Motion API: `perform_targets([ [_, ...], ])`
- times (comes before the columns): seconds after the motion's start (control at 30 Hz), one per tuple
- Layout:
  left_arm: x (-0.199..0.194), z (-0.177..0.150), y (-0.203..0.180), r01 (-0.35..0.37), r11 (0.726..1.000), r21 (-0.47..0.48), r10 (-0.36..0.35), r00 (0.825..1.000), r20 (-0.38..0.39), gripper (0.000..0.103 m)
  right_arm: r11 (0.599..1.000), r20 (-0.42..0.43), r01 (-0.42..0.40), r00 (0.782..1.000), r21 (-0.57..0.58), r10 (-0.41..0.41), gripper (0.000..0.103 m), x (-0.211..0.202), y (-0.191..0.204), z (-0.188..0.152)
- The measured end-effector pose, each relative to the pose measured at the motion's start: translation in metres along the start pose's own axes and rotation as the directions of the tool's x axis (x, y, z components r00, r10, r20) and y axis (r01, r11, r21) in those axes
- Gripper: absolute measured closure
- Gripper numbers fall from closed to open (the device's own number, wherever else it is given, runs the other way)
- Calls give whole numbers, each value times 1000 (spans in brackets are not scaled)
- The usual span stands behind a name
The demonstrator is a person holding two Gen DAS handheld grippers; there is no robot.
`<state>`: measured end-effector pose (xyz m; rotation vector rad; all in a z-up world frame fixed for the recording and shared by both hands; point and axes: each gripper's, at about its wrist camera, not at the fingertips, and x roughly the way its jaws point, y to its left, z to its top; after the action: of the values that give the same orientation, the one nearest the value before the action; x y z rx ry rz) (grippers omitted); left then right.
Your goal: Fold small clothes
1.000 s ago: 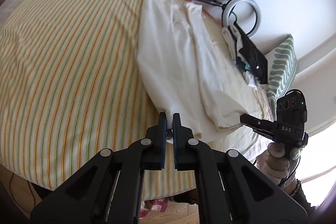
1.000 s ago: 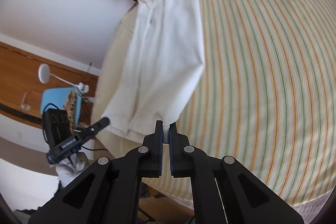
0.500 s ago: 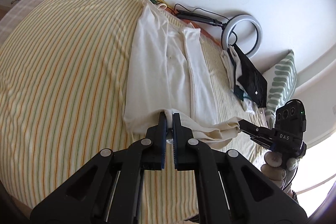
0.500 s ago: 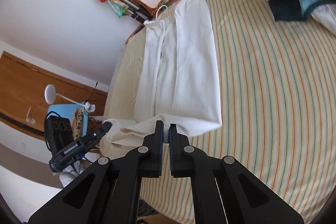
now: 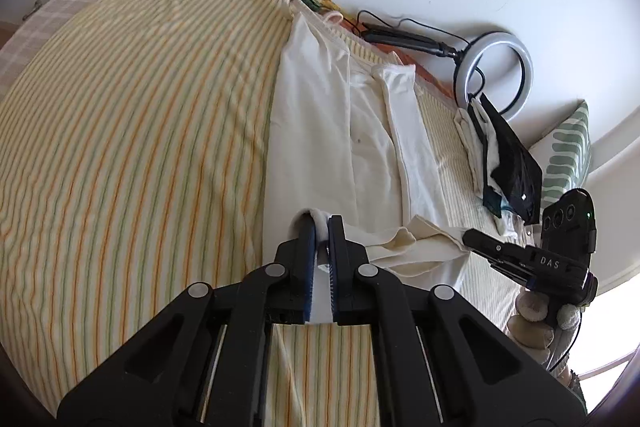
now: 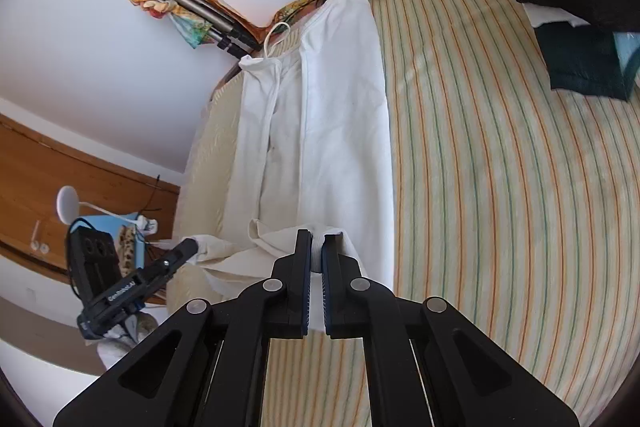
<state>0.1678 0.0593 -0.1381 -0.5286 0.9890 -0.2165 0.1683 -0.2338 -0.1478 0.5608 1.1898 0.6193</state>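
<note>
the white garment (image 5: pixel 320 131) lay lengthwise on the striped bedsheet (image 5: pixel 132 131), its strapped top end toward the wall and its near hem lifted and doubled back over the cloth. the left gripper (image 5: pixel 321 227) was pinched tight on one corner of that hem, white fabric bunched between its fingers (image 5: pixel 306 239). the right gripper (image 6: pixel 317 247) was likewise clamped on the other hem corner, cloth showing in the narrow gap between its jaws. between the two corners the hem sagged in a loose creamy fold (image 5: pixel 404 243). beyond the garment, a pile of dark and white clothes (image 5: pixel 504 163) sat on the bed near a green patterned pillow (image 5: pixel 568 143). a ring light (image 5: pixel 494 71) and a folded tripod (image 6: pixel 200 15) leaned at the wall
</note>
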Motion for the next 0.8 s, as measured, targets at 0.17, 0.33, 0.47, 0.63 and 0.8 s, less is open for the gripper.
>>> perform_targets([
  [0.17, -13, 3, -5, -49, 998, 48, 46, 997, 69, 79, 998, 15, 37, 999, -51, -36, 86, -4, 7, 4],
  [0.33, -29, 1, -7, -56, 994, 95, 45, 993, 107, 69, 982, 41, 70, 997, -175, -64, 82, -17, 25, -4],
  [0.47, -25, -9, -17, -55, 983, 173, 43, 996, 75, 69, 958, -7, 48, 999, -284, -52, 85, -12, 40, -18],
  [0.63, 4, -23, -39, -4, 964, 267, 16, 999, -43, 72, 935, -86, 20, 995, -353, -54, 85, 16, 49, -27],
  [0.8, 38, -25, -51, -68, 938, 341, 103, 991, -84, 74, 900, -104, 79, 985, -428, -136, 85, 42, 53, -26],
])
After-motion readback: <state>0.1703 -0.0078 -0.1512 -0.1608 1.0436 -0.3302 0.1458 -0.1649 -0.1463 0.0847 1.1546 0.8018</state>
